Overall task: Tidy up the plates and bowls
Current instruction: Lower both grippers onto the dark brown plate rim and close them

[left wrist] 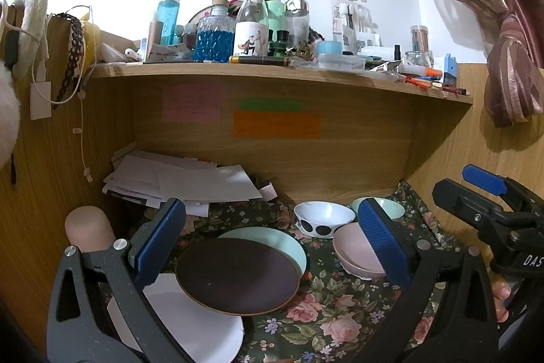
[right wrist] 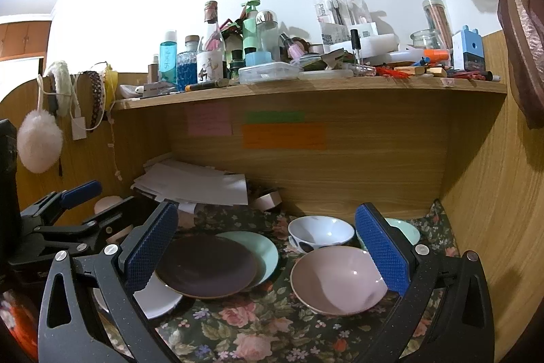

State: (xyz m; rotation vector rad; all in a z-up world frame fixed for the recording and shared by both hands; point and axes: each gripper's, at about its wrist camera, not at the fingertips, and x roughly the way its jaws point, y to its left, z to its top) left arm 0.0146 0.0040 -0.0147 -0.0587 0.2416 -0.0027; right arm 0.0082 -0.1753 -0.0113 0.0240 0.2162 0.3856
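A dark purple plate [left wrist: 238,278] lies overlapping a mint plate [left wrist: 289,244] and a white plate [left wrist: 190,325] on the floral cloth. A pink bowl [left wrist: 357,250], a white bowl with black spots [left wrist: 323,218] and a mint bowl [left wrist: 394,208] stand to the right. My left gripper [left wrist: 272,247] is open above the plates, holding nothing. My right gripper [right wrist: 268,257] is open and empty, with the purple plate [right wrist: 207,266] and the pink bowl [right wrist: 336,281] between its fingers. The spotted bowl [right wrist: 319,232] and mint bowl [right wrist: 408,232] stand behind.
A wooden shelf [left wrist: 272,73] crowded with bottles hangs above the alcove. Loose papers [left wrist: 190,182] lie at the back left. A beige cylinder [left wrist: 88,227] stands at the left. Wooden walls close both sides. The right gripper [left wrist: 482,203] shows at the left wrist view's right edge.
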